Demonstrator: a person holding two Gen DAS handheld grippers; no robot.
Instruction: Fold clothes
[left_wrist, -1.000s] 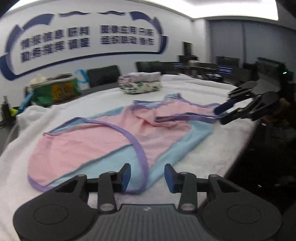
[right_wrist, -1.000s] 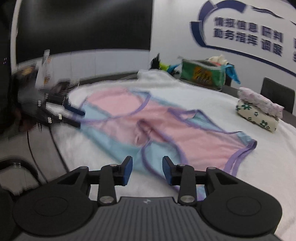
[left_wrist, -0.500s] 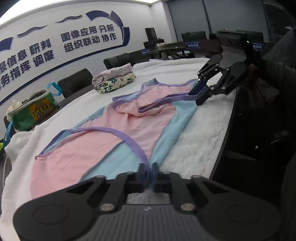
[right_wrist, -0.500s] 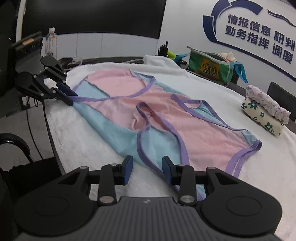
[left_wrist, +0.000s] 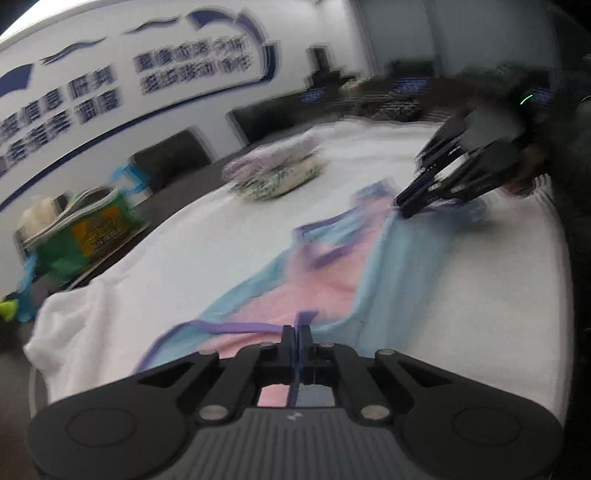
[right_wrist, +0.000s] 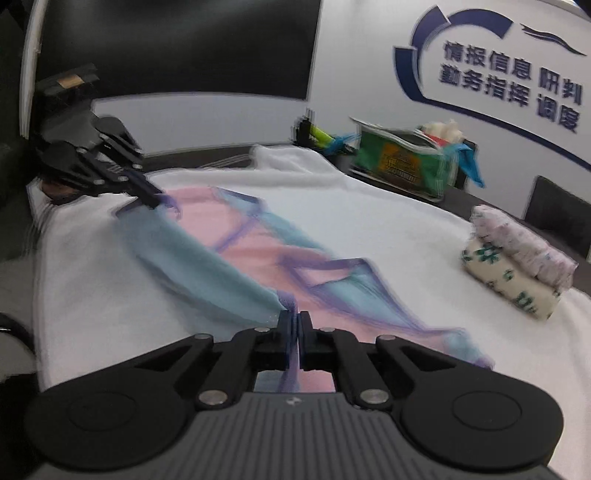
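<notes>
Gripping the purple-bound hem of a garment (left_wrist: 314, 291) lying on the towel-covered table (left_wrist: 498, 295), the left gripper (left_wrist: 296, 334) and right gripper (right_wrist: 294, 320) pinch it with clenched fingers; thin, limp and light, it seems best held at its firmer binding.

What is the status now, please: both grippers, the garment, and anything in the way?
Left gripper and right gripper shut on garment edges. Garment stretched between them over white towel. Folded clothes and green bag lie apart.
</notes>
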